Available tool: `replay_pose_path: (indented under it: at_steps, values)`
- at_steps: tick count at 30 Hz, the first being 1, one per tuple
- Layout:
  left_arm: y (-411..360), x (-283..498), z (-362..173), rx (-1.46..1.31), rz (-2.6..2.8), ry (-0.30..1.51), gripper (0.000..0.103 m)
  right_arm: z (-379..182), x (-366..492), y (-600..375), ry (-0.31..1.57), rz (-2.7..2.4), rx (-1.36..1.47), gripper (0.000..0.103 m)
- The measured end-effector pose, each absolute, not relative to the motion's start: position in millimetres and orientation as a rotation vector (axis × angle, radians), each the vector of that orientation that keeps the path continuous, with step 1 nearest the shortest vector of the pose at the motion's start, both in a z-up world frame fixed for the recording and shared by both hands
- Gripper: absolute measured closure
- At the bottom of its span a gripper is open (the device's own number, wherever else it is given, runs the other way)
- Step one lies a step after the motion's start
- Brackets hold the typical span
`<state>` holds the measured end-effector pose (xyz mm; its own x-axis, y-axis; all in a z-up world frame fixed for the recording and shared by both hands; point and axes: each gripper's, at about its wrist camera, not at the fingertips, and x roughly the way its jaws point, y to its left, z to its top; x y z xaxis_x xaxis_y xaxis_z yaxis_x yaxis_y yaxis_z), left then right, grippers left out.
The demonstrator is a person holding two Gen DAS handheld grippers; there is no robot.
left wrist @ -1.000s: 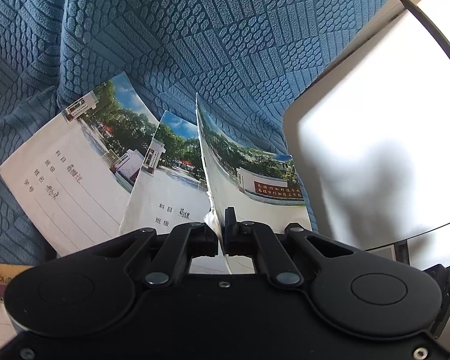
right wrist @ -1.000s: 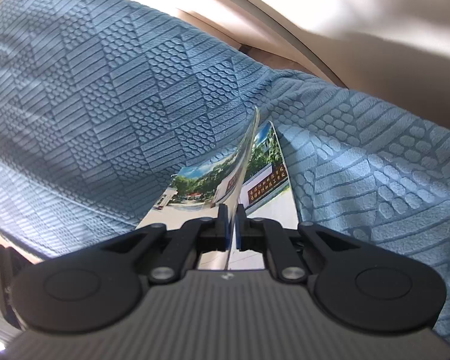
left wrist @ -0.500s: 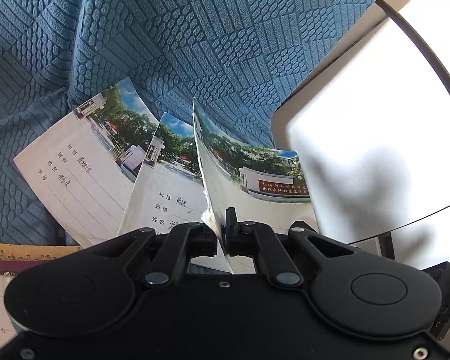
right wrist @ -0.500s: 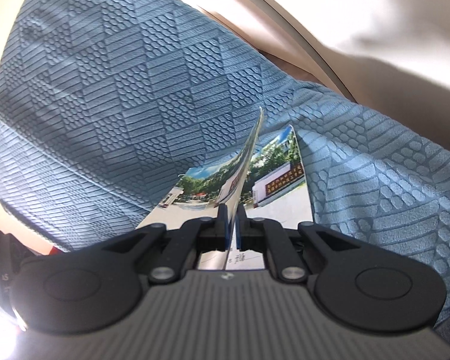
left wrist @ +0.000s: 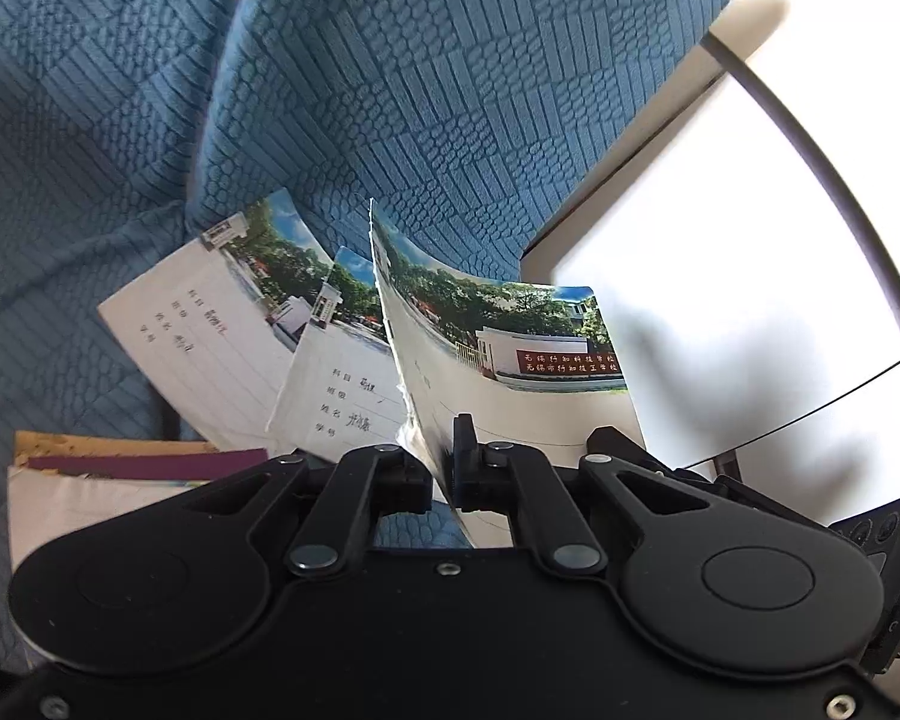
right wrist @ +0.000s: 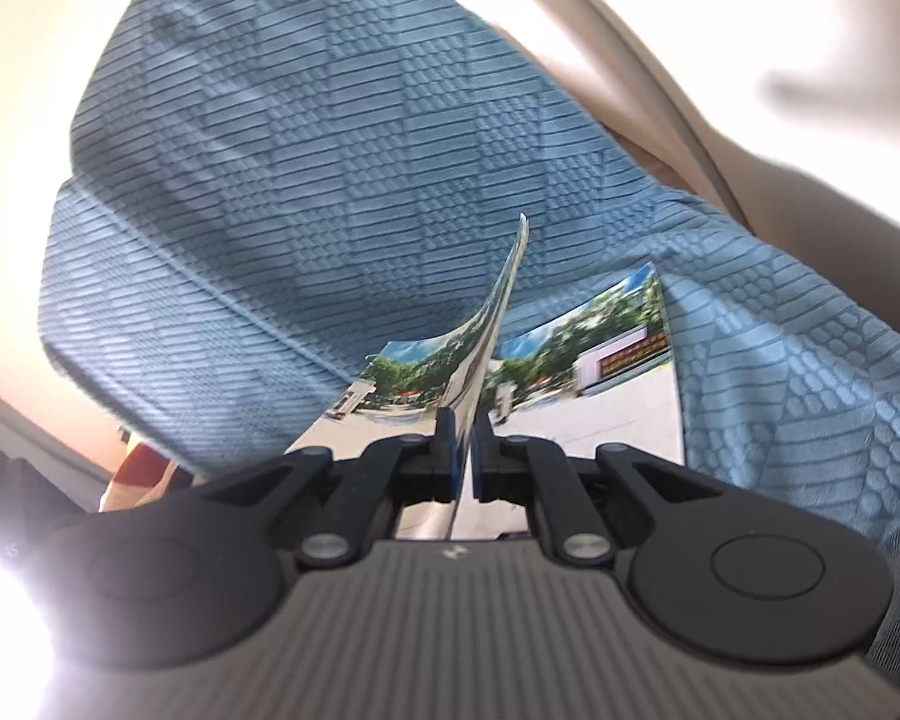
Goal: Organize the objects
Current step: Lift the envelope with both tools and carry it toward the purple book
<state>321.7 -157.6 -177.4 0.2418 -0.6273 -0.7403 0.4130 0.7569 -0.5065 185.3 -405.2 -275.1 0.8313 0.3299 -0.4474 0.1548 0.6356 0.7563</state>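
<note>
Lying on the textured blue fabric sofa cover (left wrist: 426,90), two white photo-printed exercise booklets (left wrist: 222,312) are overlapping beside a purple-edged paper stack (left wrist: 120,468); a pale glossy tabletop (left wrist: 720,276) is standing just right; the left gripper (left wrist: 441,468) and right gripper (right wrist: 463,456) are each clenching a curled photo-covered booklet (left wrist: 498,360), lifted above them; since earlier, the left view is showing more of the stack.

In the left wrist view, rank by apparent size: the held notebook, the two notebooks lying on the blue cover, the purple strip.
1. Held notebook, though nearest the camera.
2. Far-left notebook and middle notebook: partly covered, too close to rank.
3. Purple strip, smallest.
</note>
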Motion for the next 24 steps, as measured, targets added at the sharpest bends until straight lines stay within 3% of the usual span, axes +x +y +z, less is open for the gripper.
replay_pose_path:
  at_steps: [13,24]
  values:
    - [-62.6,276.2,-131.9,-0.302,-0.666,1.036,0.098,-204.7,174.6,-342.9,0.600,0.222,0.810,0.096]
    - [4.1,251.3,-120.9,-0.380,-0.610,1.021,0.097,-180.2,167.8,-291.3,0.639,0.308,0.737,0.096]
